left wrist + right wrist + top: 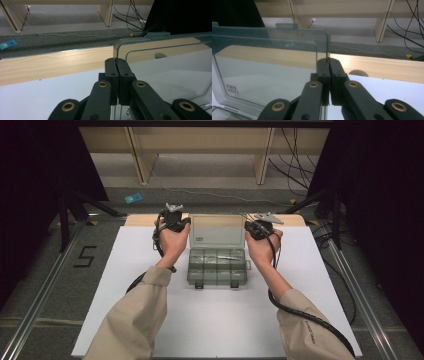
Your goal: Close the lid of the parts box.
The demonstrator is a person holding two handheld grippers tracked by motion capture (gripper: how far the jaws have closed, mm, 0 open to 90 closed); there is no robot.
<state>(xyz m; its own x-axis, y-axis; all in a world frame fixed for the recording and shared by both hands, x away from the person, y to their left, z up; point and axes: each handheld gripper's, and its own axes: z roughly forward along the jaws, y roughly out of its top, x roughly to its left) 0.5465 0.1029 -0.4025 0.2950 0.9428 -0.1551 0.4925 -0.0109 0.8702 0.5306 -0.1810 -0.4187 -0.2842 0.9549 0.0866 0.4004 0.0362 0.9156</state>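
Two tongs: left tongs and right tongs, each with jaws pressed together on a side edge of the raised lid.
Box: clear compartment box mid-surface, open, lid upright at its far side.
Hidden: box contents hard to make out — one pale item in a far compartment; lid lettering mirrored, blurred.
Edges: white surface bare near, left and right; wooden strip along the far edge.
Floor: blue card lying far left.
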